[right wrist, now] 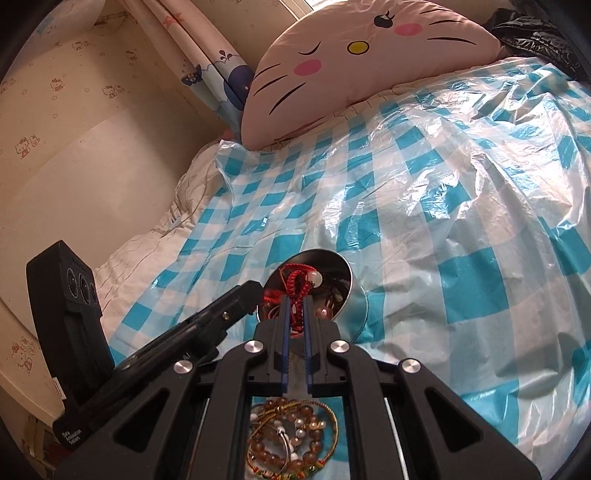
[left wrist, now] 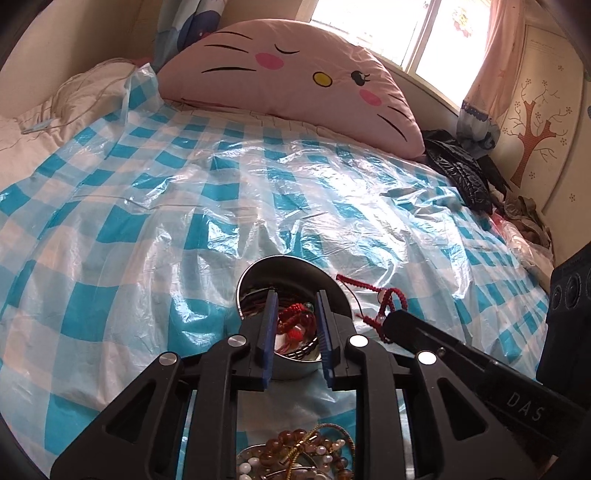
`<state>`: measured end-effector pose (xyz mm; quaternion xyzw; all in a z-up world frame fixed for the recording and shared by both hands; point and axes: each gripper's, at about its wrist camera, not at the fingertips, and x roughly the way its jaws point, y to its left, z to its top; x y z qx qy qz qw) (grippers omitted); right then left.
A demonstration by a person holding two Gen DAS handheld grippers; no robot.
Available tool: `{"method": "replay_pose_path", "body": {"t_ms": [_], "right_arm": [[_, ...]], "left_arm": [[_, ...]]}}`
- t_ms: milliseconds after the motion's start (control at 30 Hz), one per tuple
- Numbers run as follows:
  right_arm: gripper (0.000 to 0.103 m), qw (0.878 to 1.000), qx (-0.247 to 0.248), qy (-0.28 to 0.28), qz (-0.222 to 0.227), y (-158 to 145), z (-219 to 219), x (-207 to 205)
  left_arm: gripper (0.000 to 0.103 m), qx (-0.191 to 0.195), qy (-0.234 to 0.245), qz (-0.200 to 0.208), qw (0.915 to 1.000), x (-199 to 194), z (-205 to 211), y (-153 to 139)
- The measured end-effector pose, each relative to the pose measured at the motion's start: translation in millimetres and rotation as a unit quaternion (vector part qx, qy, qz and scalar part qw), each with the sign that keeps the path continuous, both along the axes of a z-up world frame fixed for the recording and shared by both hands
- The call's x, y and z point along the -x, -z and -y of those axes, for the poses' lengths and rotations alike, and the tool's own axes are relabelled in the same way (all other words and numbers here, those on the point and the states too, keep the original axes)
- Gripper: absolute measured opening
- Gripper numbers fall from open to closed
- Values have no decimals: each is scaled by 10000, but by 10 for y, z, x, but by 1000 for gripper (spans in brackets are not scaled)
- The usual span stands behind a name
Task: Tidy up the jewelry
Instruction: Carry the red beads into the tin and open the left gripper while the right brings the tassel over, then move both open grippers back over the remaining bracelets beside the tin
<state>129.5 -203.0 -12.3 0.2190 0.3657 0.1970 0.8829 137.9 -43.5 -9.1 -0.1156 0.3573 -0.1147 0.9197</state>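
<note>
Left tool point(left wrist: 294, 308) hangs over the metal bowl point(left wrist: 334, 286), its blue fingers point(left wrist: 267, 325) spread wide with nothing between them, tips just above the red cords and beads heaped inside. Over to the right, the right tool point(right wrist: 295, 306) has its fingers pressed nearly together, pinching a red braided bracelet point(right wrist: 297, 282) with a pale bead, held up right over the same bowl point(right wrist: 341, 271). From the left wrist view that bracelet point(left wrist: 384, 295) dangles just right of the bowl's rim, looped at the black tip of the right tool point(left wrist: 393, 319). Bowl sits on the bed, on a crinkled blue-and-white checked plastic sheet point(left wrist: 147, 229). Near side, under both tools, a plate point(left wrist: 245, 456) carries a tangle of amber bead bracelets point(right wrist: 291, 432) and gold chains. Far end, a pink cat-face pillow point(left wrist: 295, 70) leans by the window point(left wrist: 424, 33), and a black jacket point(left wrist: 461, 170) is bunched at the far right.
</note>
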Motion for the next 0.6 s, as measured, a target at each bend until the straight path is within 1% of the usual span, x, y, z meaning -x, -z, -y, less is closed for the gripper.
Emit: {"method": "replay_pose_path", "body": {"t_ms": [33,133,167,200,233,333,433,533,600], "right_arm": [[7,10000,53,-28,-38,30,-48,-61],[9,9991,269,-149,-299,147,-176,-239],[12,9987,338,-128,-368,168,-201,-249],[25,9987,351,-81,-368,167,-195,-224],[33,9989,338,-55,-316,145,-180,-170],[33,9991,362,-61,-231,63,-120,68],[34,9984,443,-126,-324,66,-60,330],[34,9946,840,-320,-516,154,-87,499],[34,9904,1133,-413,-670,226,-118,539]], "left_arm": [[33,51,-67,-44,10000,1,-40,23],[47,121,-374,-3,9992,86,-227,21],[48,155,-463,13,9988,130,-303,10],[50,182,-566,27,9982,180,-370,-5],[51,219,-653,17,9976,231,-441,-12],[53,349,-857,-84,9957,433,-621,36],[53,401,-931,-280,9945,608,-738,117],[53,350,-984,-321,9940,759,-793,135],[53,299,-954,-318,9945,838,-775,128]]}}
